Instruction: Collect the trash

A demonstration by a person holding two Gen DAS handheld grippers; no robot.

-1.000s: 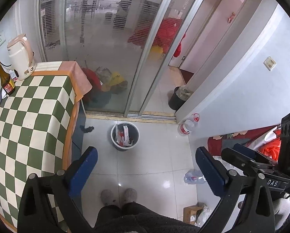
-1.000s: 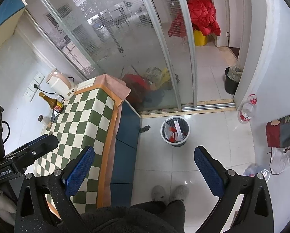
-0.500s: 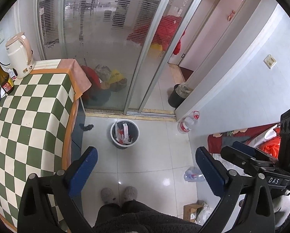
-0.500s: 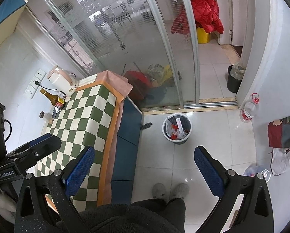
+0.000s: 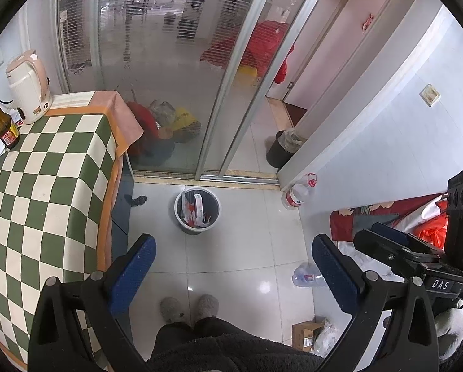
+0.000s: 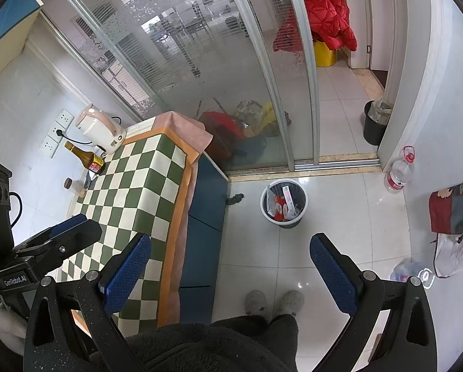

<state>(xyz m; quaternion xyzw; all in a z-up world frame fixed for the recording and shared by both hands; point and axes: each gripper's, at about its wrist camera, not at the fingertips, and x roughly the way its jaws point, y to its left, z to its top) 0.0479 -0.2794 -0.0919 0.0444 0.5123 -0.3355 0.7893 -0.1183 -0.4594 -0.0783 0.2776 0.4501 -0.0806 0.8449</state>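
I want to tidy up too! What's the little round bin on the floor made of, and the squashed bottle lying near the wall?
The bin looks like smooth plastic, with a pale rim, grey sides and a slight sheen. The squashed bottle seems to be thin clear plastic: you can see the floor through it, and it is crumpled. Both grippers hang open above the floor, holding nothing.

Left gripper [image 5: 233, 271] agape above floor; bin [image 5: 196, 210] holds wrappers, apparently.

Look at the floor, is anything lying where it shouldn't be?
Yes. A crushed clear plastic bottle lies on its side on the white tiles, away from the grey trash bin. A small dark clump sits by the blue cabinet. Both look like stray litter.
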